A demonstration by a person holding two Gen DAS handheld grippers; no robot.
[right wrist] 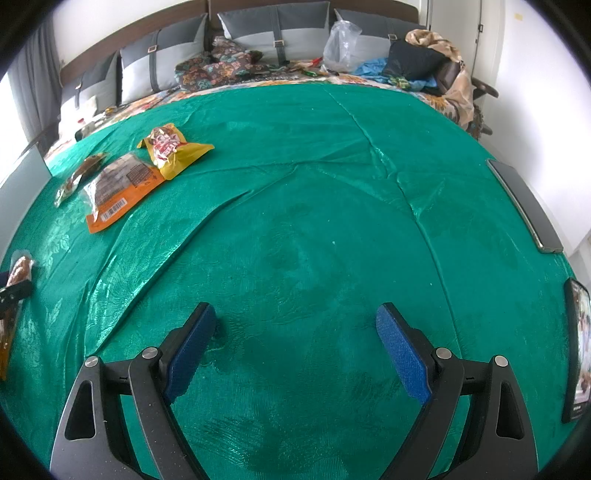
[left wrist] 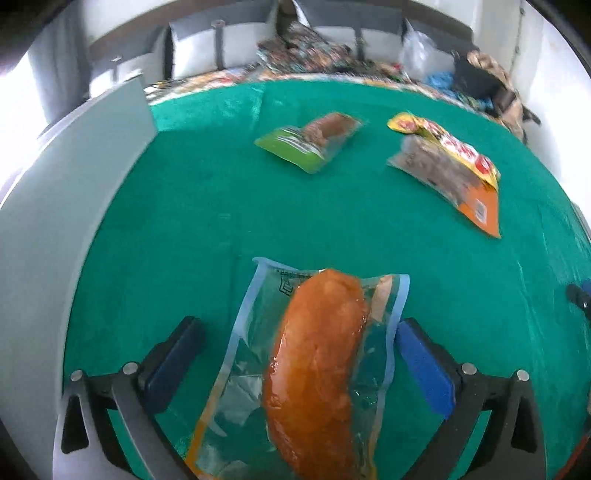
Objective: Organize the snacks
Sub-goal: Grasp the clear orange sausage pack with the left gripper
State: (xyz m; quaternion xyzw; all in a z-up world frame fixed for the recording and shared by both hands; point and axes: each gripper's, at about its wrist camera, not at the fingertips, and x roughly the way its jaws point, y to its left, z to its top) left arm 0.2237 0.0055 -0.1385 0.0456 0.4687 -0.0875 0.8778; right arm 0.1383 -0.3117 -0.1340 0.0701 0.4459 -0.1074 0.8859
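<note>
A clear packet with an orange-brown piece of meat point(left wrist: 317, 369) lies on the green cloth point(left wrist: 184, 221) between the fingers of my left gripper point(left wrist: 298, 322). Its jaws stand wide and open, and the right pad point(left wrist: 424, 365) is close beside the packet's edge without pressing. Further off lie a green packet point(left wrist: 310, 142) and a yellow packet point(left wrist: 443, 140) resting on an orange one point(left wrist: 476, 206). My right gripper point(right wrist: 296, 310) is open over bare cloth, nothing between its fingers. That view shows the yellow packet point(right wrist: 173, 151), orange packet point(right wrist: 118, 188) and a brown-filled packet point(right wrist: 79, 175) at far left.
A grey panel point(left wrist: 74, 221) rises along the cloth's left side. Grey pillows point(right wrist: 273, 26), a patterned blanket point(right wrist: 221, 66), a plastic bag point(right wrist: 340, 44) and clothes crowd the far end. A dark flat device point(right wrist: 524, 206) and another screen point(right wrist: 576, 350) lie along the right edge.
</note>
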